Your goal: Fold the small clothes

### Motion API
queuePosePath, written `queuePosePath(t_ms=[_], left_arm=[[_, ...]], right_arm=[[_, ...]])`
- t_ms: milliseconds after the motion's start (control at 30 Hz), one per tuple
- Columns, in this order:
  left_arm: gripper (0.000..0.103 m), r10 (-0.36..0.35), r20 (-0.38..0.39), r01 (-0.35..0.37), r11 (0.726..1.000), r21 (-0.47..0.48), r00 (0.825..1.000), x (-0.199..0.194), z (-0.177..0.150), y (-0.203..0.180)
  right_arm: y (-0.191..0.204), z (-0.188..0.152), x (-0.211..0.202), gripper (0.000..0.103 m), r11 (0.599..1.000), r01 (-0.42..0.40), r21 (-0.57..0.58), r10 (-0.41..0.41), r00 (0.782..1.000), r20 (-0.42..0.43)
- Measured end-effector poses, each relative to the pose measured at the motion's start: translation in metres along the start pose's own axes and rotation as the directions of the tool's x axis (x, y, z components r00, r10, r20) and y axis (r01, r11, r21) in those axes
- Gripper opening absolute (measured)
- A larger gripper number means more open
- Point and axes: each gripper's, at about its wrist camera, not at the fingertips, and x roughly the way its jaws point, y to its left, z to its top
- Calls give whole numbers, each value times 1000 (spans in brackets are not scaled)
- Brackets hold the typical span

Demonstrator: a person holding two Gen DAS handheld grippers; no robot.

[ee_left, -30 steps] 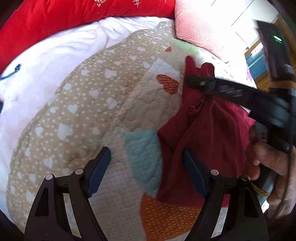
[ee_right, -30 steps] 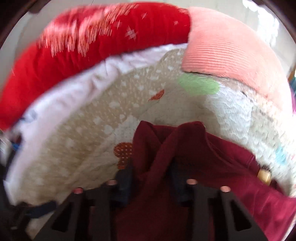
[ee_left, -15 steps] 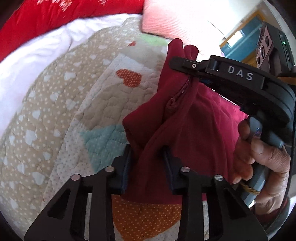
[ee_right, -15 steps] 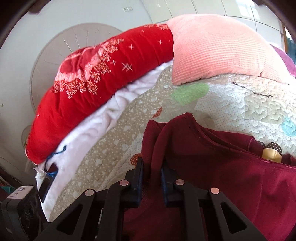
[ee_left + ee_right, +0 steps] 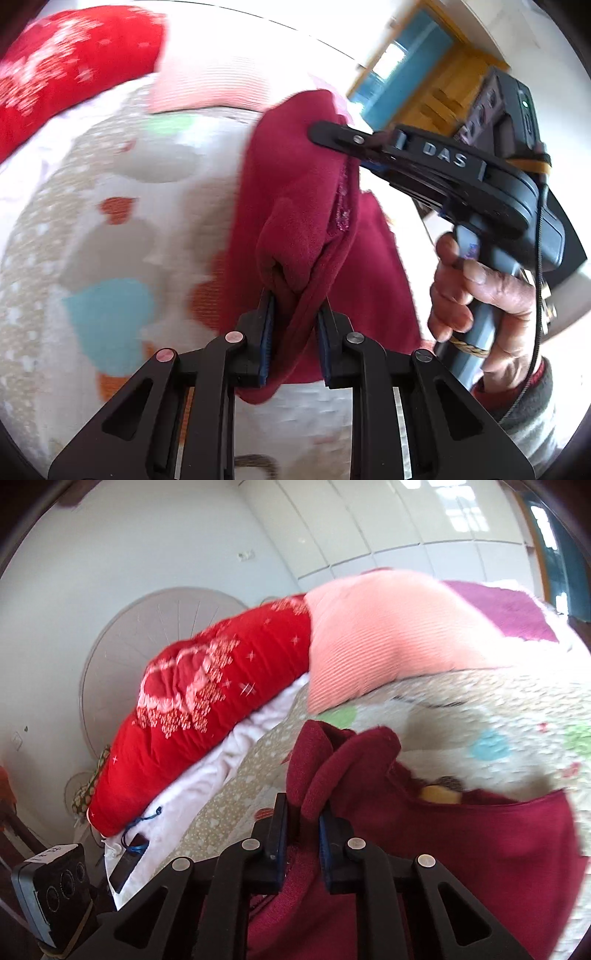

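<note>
A dark red garment [image 5: 295, 206] hangs lifted above the heart-patterned quilt [image 5: 110, 229]. My left gripper [image 5: 293, 325] is shut on a bunched lower edge of it. In the left wrist view my right gripper [image 5: 332, 138] reaches in from the right and pinches the garment's upper edge. In the right wrist view my right gripper [image 5: 302, 825] is shut on a fold of the garment [image 5: 461, 842], which trails down to the right over the quilt [image 5: 461, 716]. A small yellow tag [image 5: 439, 794] shows inside the garment's opening.
A red embroidered bolster [image 5: 207, 709] and a pink ribbed pillow [image 5: 388, 635] lie at the bed's far side, with a white blanket [image 5: 221, 771] beside them. A purple cloth [image 5: 506, 609] lies behind the pillow. The left gripper's body [image 5: 51, 890] shows at lower left.
Both grippers have lifted the garment higher off the quilt. The left gripper, open a second ago, closed on the lower edge and stays shut. Both views tilted upward.
</note>
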Motion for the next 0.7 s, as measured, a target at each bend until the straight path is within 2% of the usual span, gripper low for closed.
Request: queuePosePath(t_ms=[67,167,233,333,400,467,500,600,633,700], left_arm=[[19,-21,-27,22,999,47,999,15,3,-25],[19,-15,-59,22,992,128,998,42,1,-59],[19,-20,-96,33,990,140,995,66,-1,-72],[19,-10,-156,30,991,132,988,103,-8,-80],[19,26,-183,1,989,150,983,119,-12,-81],[20,48,-210,-15,988,153,977,122,-13,-79],[20,39,-213,-7,989,150,976,118,-11,-78],[22,48,-184,-11,981,193,982,96,-7,-76],[27,49,-163,-13,977,211,985,89,-6,-75],[33,45,-140,-12,975,223,989,79,-9,-70]], right_arm=[[-17,0,-21,13,1000,16,18,-16,1000,27],[-48,-4,-48,13,997,38,70,-42,997,60],[-69,-9,-59,13,992,67,104,-74,995,66],[-104,-26,-61,13,976,139,170,-146,989,30],[-128,-40,-56,14,959,165,231,-168,986,-5],[-152,-53,-53,20,935,156,318,-151,988,-41],[-159,-59,-53,29,923,127,363,-121,992,-38],[-163,-71,-65,58,909,-6,416,-12,999,41],[-161,-73,-67,64,909,-11,417,-10,999,50],[-156,-76,-66,64,910,-8,415,-11,999,43]])
